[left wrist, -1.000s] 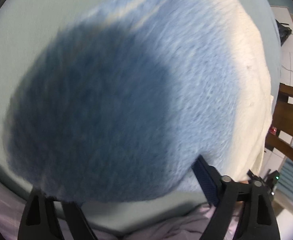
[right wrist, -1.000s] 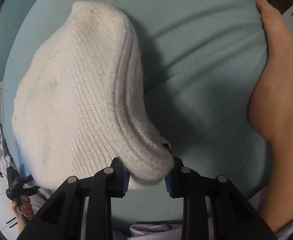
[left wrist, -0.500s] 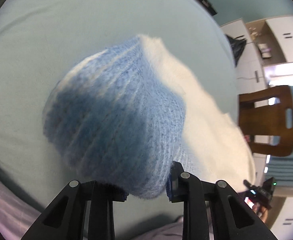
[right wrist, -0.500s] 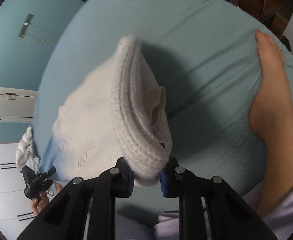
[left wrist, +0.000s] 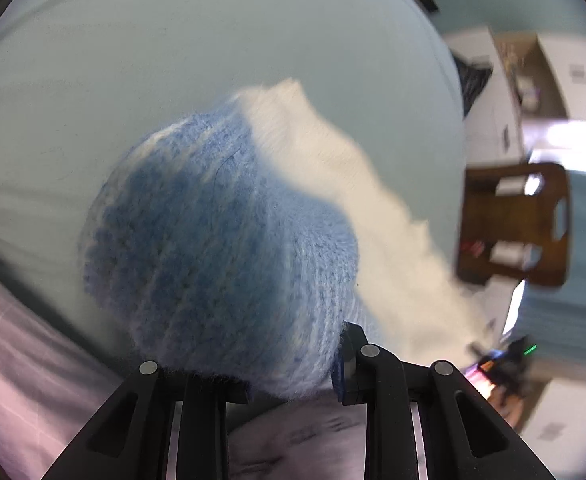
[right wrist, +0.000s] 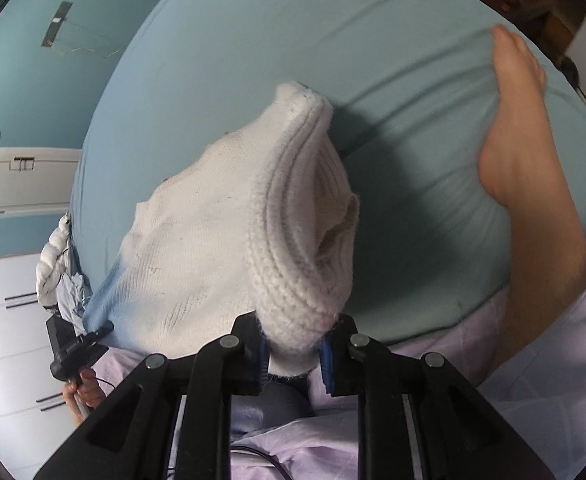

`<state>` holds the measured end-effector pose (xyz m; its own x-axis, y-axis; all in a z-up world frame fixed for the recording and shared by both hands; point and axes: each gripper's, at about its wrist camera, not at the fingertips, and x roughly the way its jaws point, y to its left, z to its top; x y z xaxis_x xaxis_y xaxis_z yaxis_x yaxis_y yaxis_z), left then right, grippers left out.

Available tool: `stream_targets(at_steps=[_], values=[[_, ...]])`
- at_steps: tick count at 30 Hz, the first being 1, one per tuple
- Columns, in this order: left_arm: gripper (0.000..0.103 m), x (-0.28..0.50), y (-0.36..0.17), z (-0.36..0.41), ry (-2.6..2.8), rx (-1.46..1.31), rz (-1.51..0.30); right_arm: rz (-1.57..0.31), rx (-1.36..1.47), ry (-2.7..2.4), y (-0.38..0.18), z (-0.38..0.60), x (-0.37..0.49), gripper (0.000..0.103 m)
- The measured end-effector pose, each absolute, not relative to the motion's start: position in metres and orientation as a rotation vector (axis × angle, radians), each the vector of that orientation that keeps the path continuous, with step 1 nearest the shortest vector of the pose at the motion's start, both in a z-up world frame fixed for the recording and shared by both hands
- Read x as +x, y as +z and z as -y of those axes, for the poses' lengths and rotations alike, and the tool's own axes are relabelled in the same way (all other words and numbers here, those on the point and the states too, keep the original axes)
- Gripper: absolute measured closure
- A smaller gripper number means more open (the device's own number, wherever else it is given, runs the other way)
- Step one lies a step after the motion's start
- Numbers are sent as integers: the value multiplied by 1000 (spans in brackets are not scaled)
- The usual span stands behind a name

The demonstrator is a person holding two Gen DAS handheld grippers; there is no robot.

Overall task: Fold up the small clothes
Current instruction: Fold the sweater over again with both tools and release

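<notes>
Sock point(left wrist: 221, 248), one in number, white knit with a fuzzy blue toe, hangs stretched between two claws above the pale teal bed point(left wrist: 173, 60), with no part seen resting on the sheet. Left claw point(left wrist: 293, 372), at 6 o'clock in the left wrist view, is clenched on the blue toe end, whereas a second ago its jaws stood wide with the toe lying loose before them; the sheet now shows all round the sock, so the garment has come up off the bed. Right claw point(right wrist: 293, 354), at 6 o'clock in the right wrist view, keeps its clamp on the ribbed white cuff point(right wrist: 301, 216), and from there the white body runs off toward 8 o'clock, where the other hand with its tool point(right wrist: 73, 354) shows small. Both ends being gripped and lifted, the sock is judged ready to be doubled over, toe to cuff, though no fold is yet made. Count: one sock, two claws, one bare foot point(right wrist: 521, 120) resting on the sheet at 2 o'clock in the right wrist view, one wooden chair point(left wrist: 513, 224) at 3 o'clock in the left wrist view. Lilac fabric point(right wrist: 553, 360), seemingly the person's clothing, lies along the lower edges.
</notes>
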<state>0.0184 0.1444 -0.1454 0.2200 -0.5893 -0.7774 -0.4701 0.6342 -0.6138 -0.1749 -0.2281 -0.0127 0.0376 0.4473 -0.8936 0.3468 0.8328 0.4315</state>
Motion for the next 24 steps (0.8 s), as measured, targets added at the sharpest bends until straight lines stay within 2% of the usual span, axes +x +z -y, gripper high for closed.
stream_targets(at_steps=[4, 7, 8, 9, 10, 11, 13, 15, 17, 21, 24], values=[[78, 78, -141, -147, -71, -1076, -1295, -1517, 765, 60, -16, 246, -149, 88], [70, 130, -154, -152, -55, -1175, -1235, -1445, 954, 11, -26, 269, -111, 85], [60, 143, -159, -156, -51, -1199, -1206, -1402, 1035, -11, -33, 279, -97, 78], [52, 148, -161, -159, -37, -1216, -1177, -1350, 1094, -32, -41, 289, -83, 75], [25, 150, -161, -162, -3, -1227, -1138, -1272, 1138, -74, -47, 302, -70, 61], [1, 150, -162, -160, 42, -1206, -1118, -1228, 1144, -102, -50, 309, -65, 39], [0, 148, -156, -159, 70, -1119, -1080, -1171, 1113, -172, -54, 321, -63, 16], [0, 150, -157, -158, 45, -1040, -1106, -1192, 1083, -223, -61, 322, -70, 15], [0, 147, -167, -150, 55, -948, -1161, -1309, 1045, -177, -79, 309, -70, 15], [0, 136, -194, -141, 79, -831, -1279, -1506, 743, -117, -108, 274, -68, 15], [0, 133, -208, -130, 85, -763, -1347, -1611, 618, -89, -132, 261, -70, 15]])
